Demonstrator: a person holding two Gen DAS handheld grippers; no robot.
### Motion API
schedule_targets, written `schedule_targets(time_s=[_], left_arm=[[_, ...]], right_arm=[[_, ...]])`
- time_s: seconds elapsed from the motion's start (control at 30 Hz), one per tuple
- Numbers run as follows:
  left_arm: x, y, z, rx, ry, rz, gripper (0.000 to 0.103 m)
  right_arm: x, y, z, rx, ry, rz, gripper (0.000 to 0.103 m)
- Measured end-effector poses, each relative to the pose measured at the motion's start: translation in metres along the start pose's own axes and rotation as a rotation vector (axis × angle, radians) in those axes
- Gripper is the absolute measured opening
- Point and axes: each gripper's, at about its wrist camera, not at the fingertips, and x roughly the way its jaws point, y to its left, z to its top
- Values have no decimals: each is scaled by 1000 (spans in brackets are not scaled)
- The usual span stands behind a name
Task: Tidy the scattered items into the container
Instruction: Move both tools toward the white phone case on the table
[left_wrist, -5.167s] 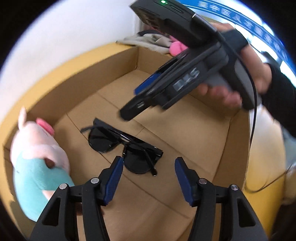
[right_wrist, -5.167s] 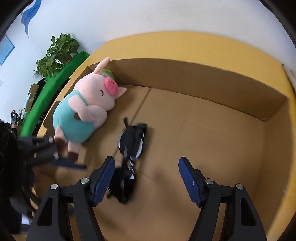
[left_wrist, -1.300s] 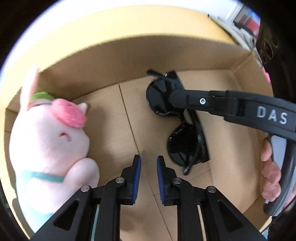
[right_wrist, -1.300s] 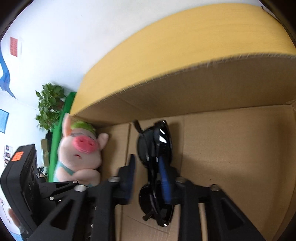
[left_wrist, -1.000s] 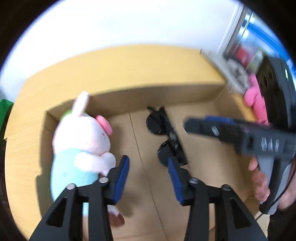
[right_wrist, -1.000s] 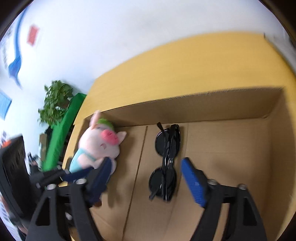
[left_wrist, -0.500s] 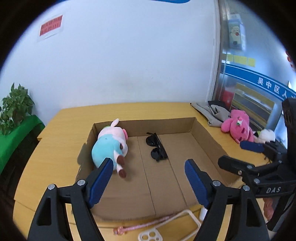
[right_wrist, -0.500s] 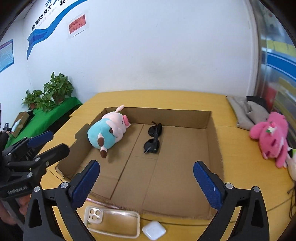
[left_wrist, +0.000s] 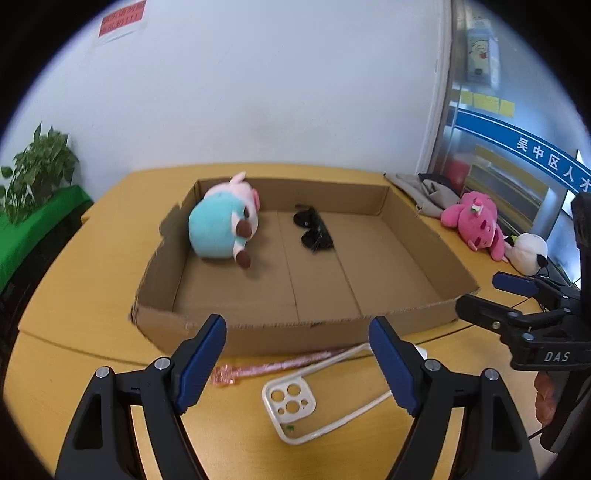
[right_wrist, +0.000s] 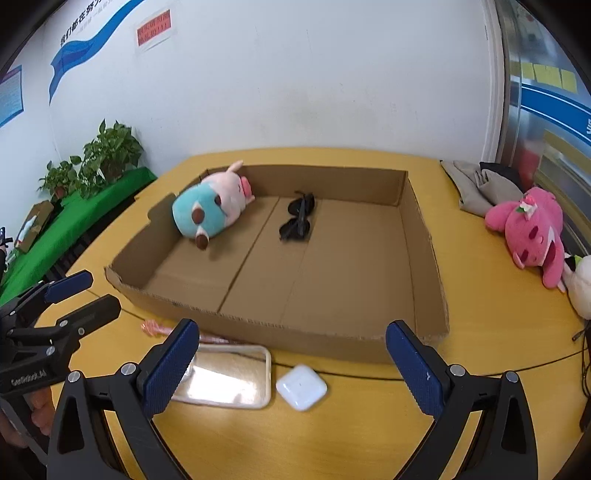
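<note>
**Both hand-held grippers spread and empty above the near edge of the bench**

The left hand-held gripper (left_wrist: 297, 363) stands with its jaws wide apart and nothing between them; over the last second they have been opening, then settled. It hangs over the yellow bench (left_wrist: 74, 295), just in front of the cardboard box (left_wrist: 280, 332). The right hand-held gripper (right_wrist: 291, 369) is spread as wide as it goes, also having just been opening, and it too grips nothing. Each gripper shows at the edge of the other's view, held by a hand whose fingers are partly visible.

Inside the box, a plush pig (left_wrist: 221, 225) in a teal outfit lies on its side in the far left corner, against the left wall. Black sunglasses (left_wrist: 314, 230), folded, lie on the box floor near the far wall, just right of the pig and apart from it.

Outside the box, on the bench along its near wall, lie three loose things. A clear phone case (right_wrist: 225, 376) with a cream rim lies flat below the right gripper's left finger. A white earbud case (right_wrist: 301, 386) sits just right of it, nearly touching. A pink, glittery stick-like item (left_wrist: 273, 367) lies along the foot of the box wall; what it is cannot be told.

At the bench's right side lie a pink plush toy (right_wrist: 528, 232), a white plush beside it, and folded grey cloth (right_wrist: 480, 188) behind.
</note>
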Motion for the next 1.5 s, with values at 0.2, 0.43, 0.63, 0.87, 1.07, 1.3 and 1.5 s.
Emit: schedule_targets(time_s=[0.2,0.43,0.63,0.87,1.07,1.3,1.5], left_arm=[[-4,-3,-5,2,-33,14,80],[-14,-7,-3,24,-76,-20,80],[-9,6,-15,-30,-38,-25,80],[-16,10,-22,-42,-62,-14,80],[6,30,-45,-101,50,0,78],[48,48,-73,-157,206,-17,54],[72,43,-80,-121,267,3,22]], right_arm=[[-4,5,-4,-29,-19,-12,103],[-4,11,-9,-45,-13,4,103],[4,4,-24,-13,25,13,102],[3,6,-28,-39,14,17,102],[28,2,-47,-53,99,32,86],[53,11,-61,-66,165,55,81],[47,18,-68,-62,164,75,81]])
